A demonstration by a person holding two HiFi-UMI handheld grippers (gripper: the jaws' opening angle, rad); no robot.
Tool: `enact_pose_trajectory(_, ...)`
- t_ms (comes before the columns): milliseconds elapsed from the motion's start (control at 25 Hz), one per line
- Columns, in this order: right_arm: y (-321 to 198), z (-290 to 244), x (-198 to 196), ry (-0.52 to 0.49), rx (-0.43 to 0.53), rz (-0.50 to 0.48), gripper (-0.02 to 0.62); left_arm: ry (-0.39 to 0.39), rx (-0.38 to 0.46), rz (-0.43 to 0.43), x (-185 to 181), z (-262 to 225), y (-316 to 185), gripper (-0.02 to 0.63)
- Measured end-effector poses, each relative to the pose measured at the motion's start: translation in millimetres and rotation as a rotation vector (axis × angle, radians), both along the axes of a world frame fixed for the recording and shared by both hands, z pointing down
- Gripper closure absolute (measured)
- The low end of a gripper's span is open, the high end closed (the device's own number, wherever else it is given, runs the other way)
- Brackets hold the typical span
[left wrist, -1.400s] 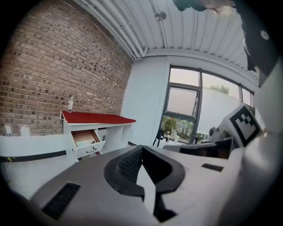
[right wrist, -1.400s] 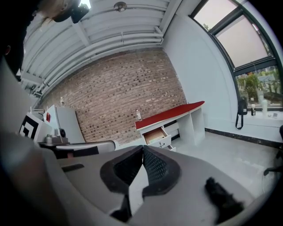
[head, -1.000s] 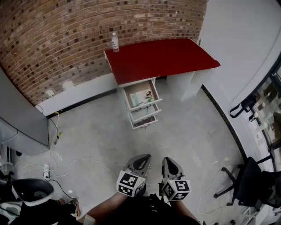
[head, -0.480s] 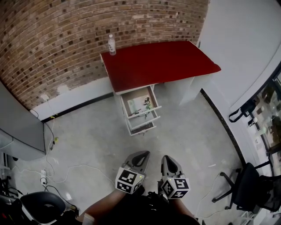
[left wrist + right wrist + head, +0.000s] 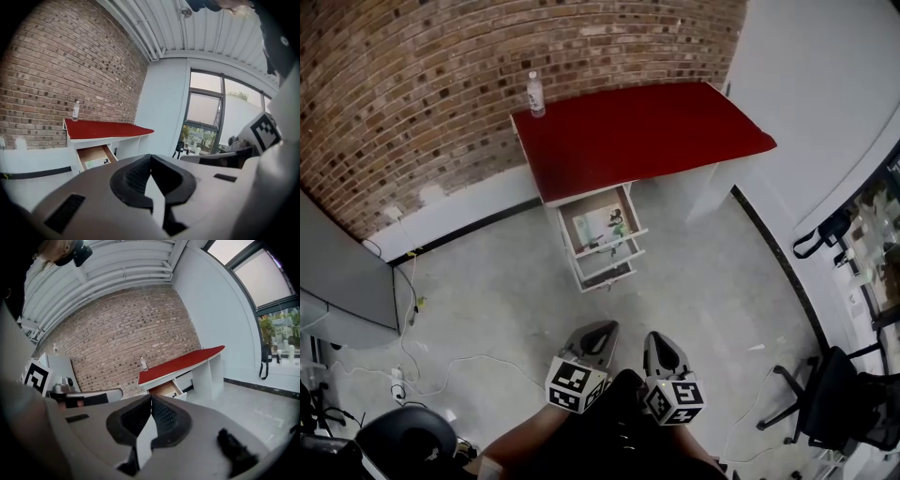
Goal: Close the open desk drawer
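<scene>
Your left gripper [image 5: 598,334], right gripper [image 5: 660,343]: jaws together, empty. Open drawer [image 5: 598,223] well ahead, front facing you; left gripper roughly in line.

White desk [image 5: 637,131] with red top, reddish-brown brick wall [image 5: 422,84] with pale mortar lines, grey floor [image 5: 487,291], pale wood drawer [image 5: 598,221] interior, black-and-white square markers on grey left gripper [image 5: 602,328] and right gripper [image 5: 657,337]

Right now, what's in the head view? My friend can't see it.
A red-topped desk stands against a brick wall, its top drawer pulled open with small things inside. A bottle stands on the desk's back corner. At the bottom, the left gripper and right gripper are both shut, well away from the drawer.
</scene>
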State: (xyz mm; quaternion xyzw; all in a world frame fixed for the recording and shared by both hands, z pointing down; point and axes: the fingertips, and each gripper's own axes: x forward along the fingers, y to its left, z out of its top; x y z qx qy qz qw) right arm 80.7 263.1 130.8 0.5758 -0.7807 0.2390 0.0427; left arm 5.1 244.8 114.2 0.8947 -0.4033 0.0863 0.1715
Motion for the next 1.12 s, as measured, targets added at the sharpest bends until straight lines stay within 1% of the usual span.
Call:
enact_pose_trajectory(240, 1, 10, 3, -0.003, -0.039, 0.006, 0.584, 0.004, -0.024, 0.017, 6, 5, 2, 0.597)
enact_pose_trajectory(440, -1, 14, 2, -0.011, -0.049, 0.005, 0.584, 0.0, -0.052, 0.022, 9, 13, -2, 0.597)
enact_pose_trajectory(680, -23, 15, 19, -0.013, -0.049, 0.009, 0.584, -0.005, -0.05, 0.039, 25, 14, -21, 0.597)
enact_pose_trajectory(800, -44, 13, 27, -0.01, -0.041, 0.001, 0.584, -0.002, -0.039, 0.021, 30, 12, -40, 0.597)
enact_pose_trajectory(1120, -95, 13, 36, -0.008, -0.042, -0.079, 0.584, -0.005, -0.043, -0.065, 35, 13, -84, 0.597)
